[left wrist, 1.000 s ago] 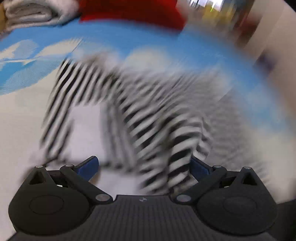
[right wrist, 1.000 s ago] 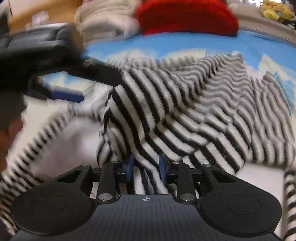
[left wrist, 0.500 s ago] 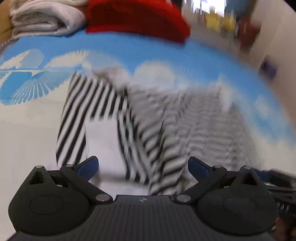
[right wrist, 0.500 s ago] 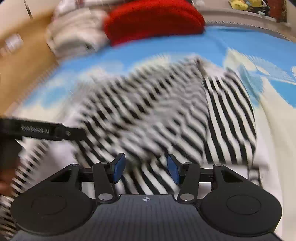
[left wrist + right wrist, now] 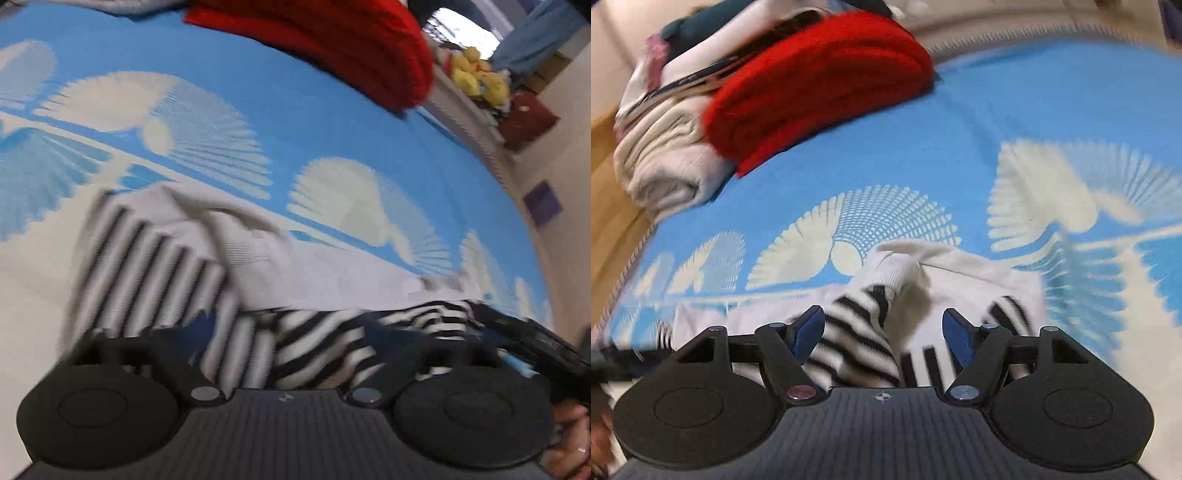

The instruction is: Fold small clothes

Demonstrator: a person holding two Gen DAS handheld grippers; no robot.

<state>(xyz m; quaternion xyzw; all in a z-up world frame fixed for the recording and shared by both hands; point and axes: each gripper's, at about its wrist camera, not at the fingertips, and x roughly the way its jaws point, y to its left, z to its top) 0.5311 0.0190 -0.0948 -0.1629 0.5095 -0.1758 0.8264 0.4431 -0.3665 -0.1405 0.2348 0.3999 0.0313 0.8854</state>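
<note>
Left wrist: blurred, jaws spread | right jaws spread over striped garment [image 5: 864, 332], hem hidden

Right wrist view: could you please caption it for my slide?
Open right tongs straddle a striped top on a blue blanket, red knit behind.

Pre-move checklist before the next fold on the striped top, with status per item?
1. Left gripper open: ok, jaws apart with fabric between them.
2. Right gripper open: ok, jaws apart over the cloth.
3. Striped top lying flat: not ok, bunched, with a white cuff sticking up.
4. Grasp point chosen: cannot tell, the left view is blurred.
5. Blue blanket beyond the top free for folding: ok.
6. Red folded garment away from the work area: ok, at the far edge.
</note>
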